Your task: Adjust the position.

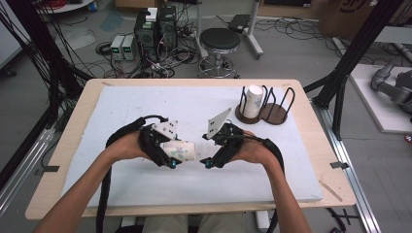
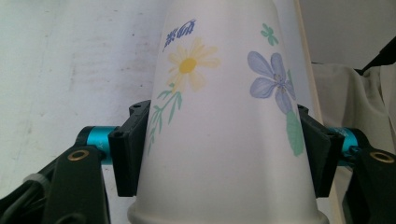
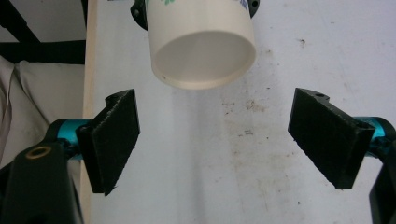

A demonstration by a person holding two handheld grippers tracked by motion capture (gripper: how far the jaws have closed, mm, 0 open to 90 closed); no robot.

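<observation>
- From the high view, I am holding my left gripper (image 1: 171, 158) and my right gripper (image 1: 210, 156) near each other over the white board (image 1: 126, 104), low toward my side of the table (image 1: 73, 124).
- That view is also showing what the others are not — a wire rack (image 1: 272, 109) at the far right of the board, with a second cup (image 1: 252, 101) standing in it, well apart from my hands.
- The left gripper view is giving me the flowered paper cup (image 2: 224, 121) close up: its daisy and blue blossom are facing the camera, its rim nearest the lens.
- My left fingers (image 2: 128, 149) are clamping that cup — one pad pressing each side of its wall.
- The right gripper view is looking into the cup's open mouth (image 3: 203, 51), which is pointing toward my right hand.
- My right fingers (image 3: 114, 140) are standing wide apart, gripping nothing; the cup is hanging just beyond them, not between the pads.
</observation>
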